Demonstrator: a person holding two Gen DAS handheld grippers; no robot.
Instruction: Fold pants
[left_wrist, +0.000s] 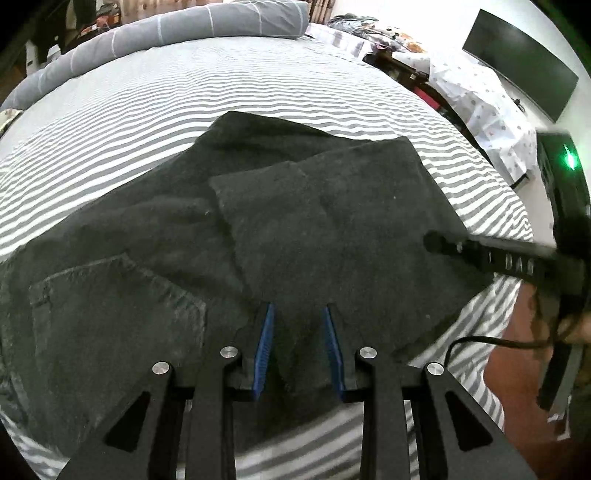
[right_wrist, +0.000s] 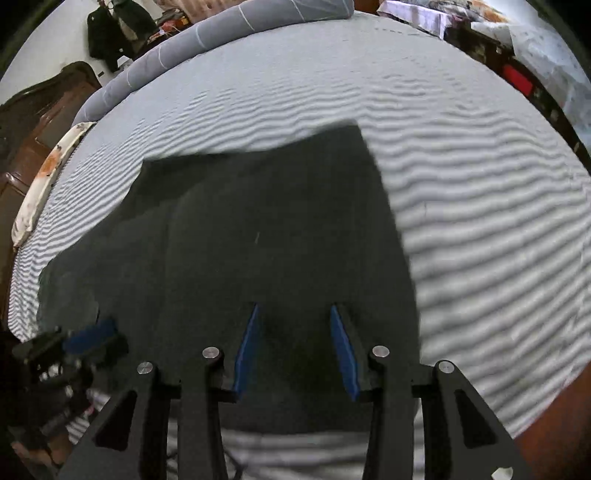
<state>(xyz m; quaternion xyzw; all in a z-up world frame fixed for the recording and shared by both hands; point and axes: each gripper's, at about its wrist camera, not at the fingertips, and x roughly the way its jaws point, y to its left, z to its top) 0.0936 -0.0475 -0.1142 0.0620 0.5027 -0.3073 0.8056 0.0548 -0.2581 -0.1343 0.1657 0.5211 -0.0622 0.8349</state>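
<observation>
Black pants (left_wrist: 258, 229) lie on the striped bed sheet (left_wrist: 184, 96), with the leg end folded back over the upper part; a back pocket (left_wrist: 118, 306) shows at the left. My left gripper (left_wrist: 299, 310) is open, its blue pads just above the near edge of the folded layer, holding nothing. In the right wrist view the pants (right_wrist: 258, 229) fill the middle. My right gripper (right_wrist: 295, 310) is open over the pants' near edge, empty. The right gripper also shows at the right of the left wrist view (left_wrist: 480, 254), and the left gripper at the lower left of the right wrist view (right_wrist: 81, 343).
A grey rolled duvet (left_wrist: 166, 33) lies along the far side of the bed. A cloth-covered side table (left_wrist: 476, 99) and a dark monitor (left_wrist: 517, 59) stand at the right. A wooden headboard (right_wrist: 44, 110) is at the left. The bed's near edge is right under the grippers.
</observation>
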